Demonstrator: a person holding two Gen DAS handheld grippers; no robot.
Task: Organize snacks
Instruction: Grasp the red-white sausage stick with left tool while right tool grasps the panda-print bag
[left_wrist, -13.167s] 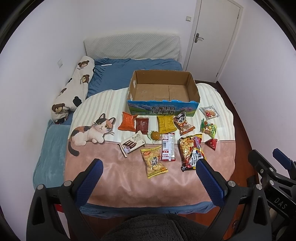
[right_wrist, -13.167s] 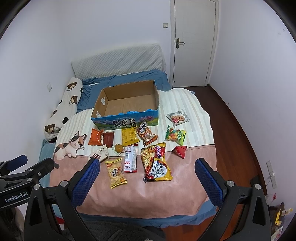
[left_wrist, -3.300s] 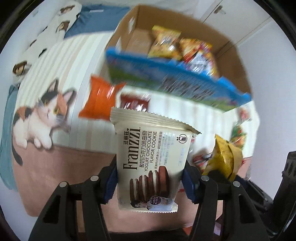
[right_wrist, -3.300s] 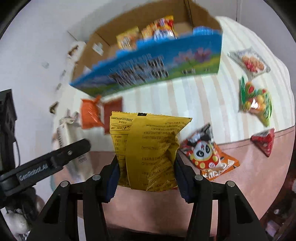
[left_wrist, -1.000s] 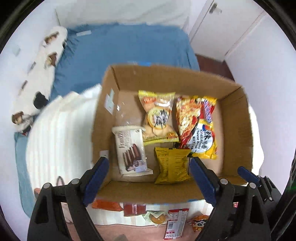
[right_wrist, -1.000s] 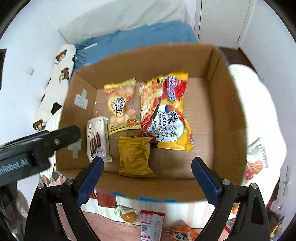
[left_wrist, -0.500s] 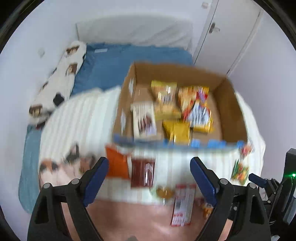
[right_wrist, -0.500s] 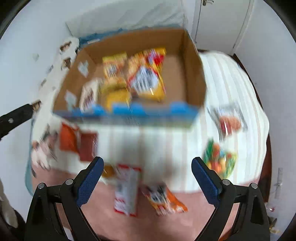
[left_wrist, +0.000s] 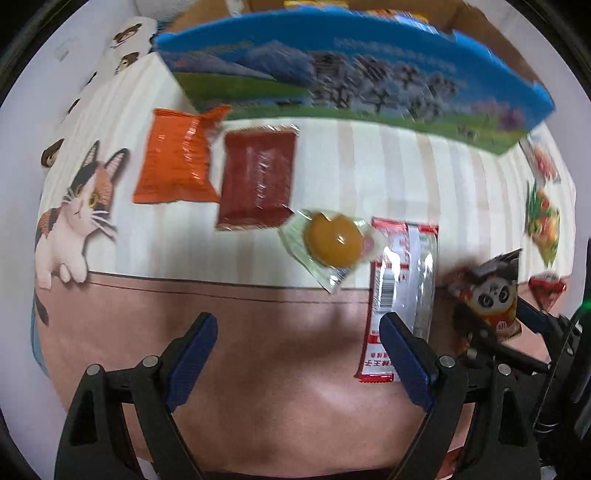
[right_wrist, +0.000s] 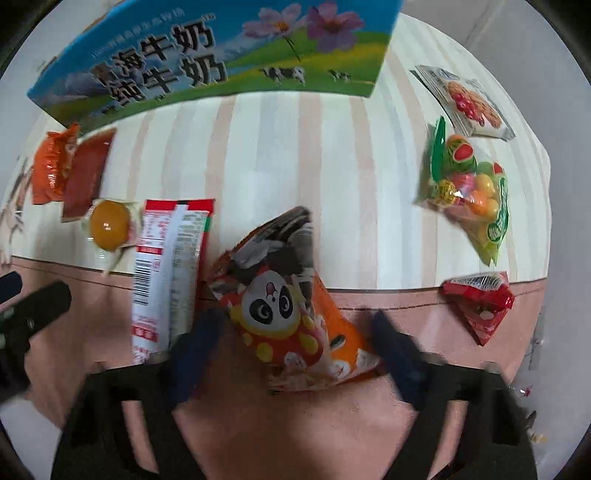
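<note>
My left gripper (left_wrist: 295, 354) is open and empty, low over the pink part of the cloth, just short of a round orange jelly cup (left_wrist: 334, 242) in clear wrap and a red-and-white packet (left_wrist: 400, 295). My right gripper (right_wrist: 295, 354) is open, its blue fingers on either side of the panda snack bag (right_wrist: 288, 314), not closed on it. The blue cardboard milk box (left_wrist: 351, 70) stands behind; it also shows in the right wrist view (right_wrist: 207, 62).
An orange bag (left_wrist: 177, 162) and a dark red packet (left_wrist: 258, 177) lie left of the jelly. A green candy bag (right_wrist: 469, 188), a white snack packet (right_wrist: 465, 99) and a small red triangle pack (right_wrist: 480, 302) lie right. A cat print (left_wrist: 74, 218) marks the cloth's left.
Both grippers have dropped from above the box down to the snacks on the cloth. The right gripper now straddles the panda bag; the left one faces the jelly cup.
</note>
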